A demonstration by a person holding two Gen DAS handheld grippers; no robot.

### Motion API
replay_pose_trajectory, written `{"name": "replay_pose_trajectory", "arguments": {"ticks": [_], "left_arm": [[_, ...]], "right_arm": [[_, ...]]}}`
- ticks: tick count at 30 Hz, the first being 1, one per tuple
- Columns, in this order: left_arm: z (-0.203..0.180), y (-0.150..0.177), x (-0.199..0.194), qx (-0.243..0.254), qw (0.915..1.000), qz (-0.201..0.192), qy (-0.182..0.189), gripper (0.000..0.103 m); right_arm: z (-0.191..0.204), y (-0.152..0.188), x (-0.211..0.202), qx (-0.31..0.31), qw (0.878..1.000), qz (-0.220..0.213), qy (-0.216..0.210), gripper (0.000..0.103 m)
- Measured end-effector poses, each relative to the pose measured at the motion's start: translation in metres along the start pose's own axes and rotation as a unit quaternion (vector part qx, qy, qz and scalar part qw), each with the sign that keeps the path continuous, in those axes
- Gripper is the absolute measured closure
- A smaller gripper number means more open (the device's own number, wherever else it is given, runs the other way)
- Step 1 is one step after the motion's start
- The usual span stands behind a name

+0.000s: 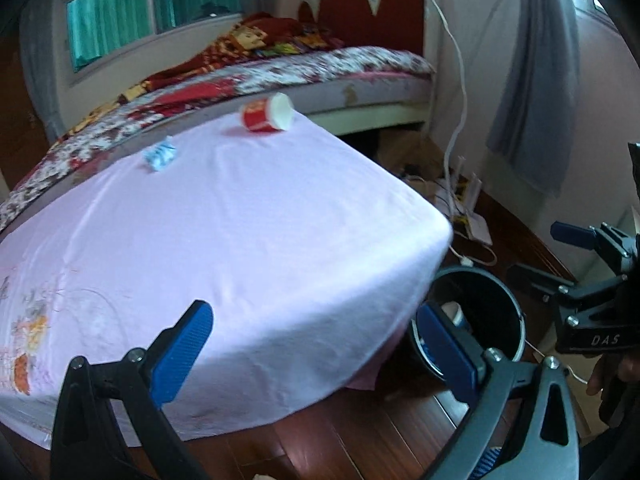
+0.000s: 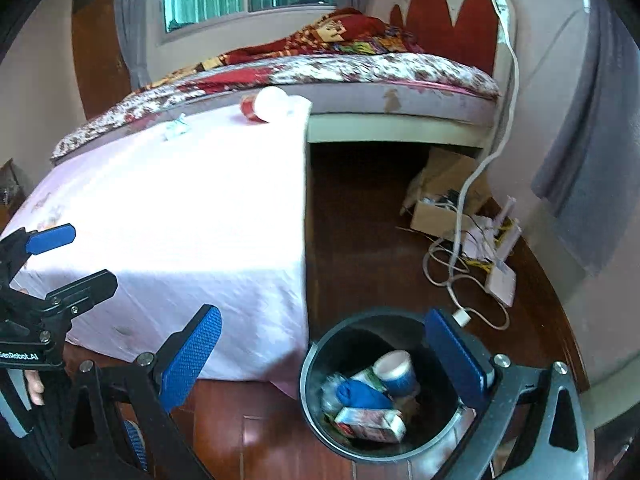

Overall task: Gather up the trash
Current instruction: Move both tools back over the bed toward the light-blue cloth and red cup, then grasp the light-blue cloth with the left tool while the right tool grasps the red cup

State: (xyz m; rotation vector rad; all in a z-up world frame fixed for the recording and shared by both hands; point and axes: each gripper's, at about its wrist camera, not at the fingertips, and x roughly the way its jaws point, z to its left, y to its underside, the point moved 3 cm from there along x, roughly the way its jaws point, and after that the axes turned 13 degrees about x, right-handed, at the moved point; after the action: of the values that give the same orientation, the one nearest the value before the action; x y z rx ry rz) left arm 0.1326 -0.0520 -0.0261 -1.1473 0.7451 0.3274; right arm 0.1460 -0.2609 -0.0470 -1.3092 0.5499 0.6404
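1. Left wrist view: the left gripper (image 1: pixel 316 352) hangs over the near corner of a table (image 1: pixel 240 240) draped in a pink cloth, its blue fingers (image 1: pixel 184 352) spread wide with nothing between them.
2. A red paper cup (image 1: pixel 267 117) lies on its side at the table's far edge, its white open mouth turned to the right.
3. A crumpled blue-and-white wrapper (image 1: pixel 160 155) lies on the cloth to the left of the cup, apart from it.
4. A black bin (image 1: pixel 500 308) stands on the wooden floor (image 1: pixel 320 432) just beside the table's right corner.
5. The right gripper (image 1: pixel 560 256) shows at the right edge of this view, beyond the bin.
6. Right wrist view: the right gripper (image 2: pixel 324 352) is poised above the bin (image 2: pixel 312 364), fingers (image 2: pixel 456 356) released and wide apart, empty.
7. Inside the bin lie a blue-and-white cup (image 2: pixel 396 368), a blue object (image 2: pixel 360 396), a carton (image 2: pixel 372 424) and other scraps too blurred to identify.
8. The left gripper (image 2: pixel 68 256) appears at the left edge over the cloth, also open; a hand (image 2: pixel 34 388) grips its handle.
9. The red cup (image 2: pixel 266 107) and wrapper (image 2: pixel 176 128) remain on the table; behind it stands a bed (image 2: pixel 360 88).
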Motion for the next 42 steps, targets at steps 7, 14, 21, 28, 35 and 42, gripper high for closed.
{"name": "replay_pose_trajectory", "arguments": {"ticks": [7, 14, 21, 28, 35, 42], "left_arm": [[0.045, 0.002, 0.002, -0.025, 0.9994, 0.011, -0.023, 0.001], [0.098, 0.003, 0.017, -0.055, 0.9973, 0.027, -0.041, 0.001], [0.149, -0.008, 0.053, -0.070, 0.9961, 0.038, -0.036, 0.002], [0.194, -0.035, 0.098, -0.084, 0.9940, 0.033, -0.061, 0.005], [0.239, -0.068, 0.154, -0.095, 0.9924, 0.035, -0.070, 0.005], [0.267, -0.083, 0.205, -0.103, 0.9915, 0.050, -0.063, 0.013]], "right_arm": [[0.049, -0.022, 0.016, -0.015, 0.999, -0.017, -0.031, 0.000], [0.088, -0.051, 0.033, -0.008, 0.997, -0.019, -0.079, 0.000], [0.116, -0.105, 0.070, -0.019, 0.997, -0.013, -0.079, 0.000], [0.149, -0.173, 0.142, -0.035, 0.996, -0.010, -0.077, 0.000], [0.160, -0.219, 0.221, -0.040, 0.997, 0.008, -0.062, 0.000], [0.162, -0.244, 0.279, -0.031, 0.997, 0.028, -0.062, 0.014]]}}
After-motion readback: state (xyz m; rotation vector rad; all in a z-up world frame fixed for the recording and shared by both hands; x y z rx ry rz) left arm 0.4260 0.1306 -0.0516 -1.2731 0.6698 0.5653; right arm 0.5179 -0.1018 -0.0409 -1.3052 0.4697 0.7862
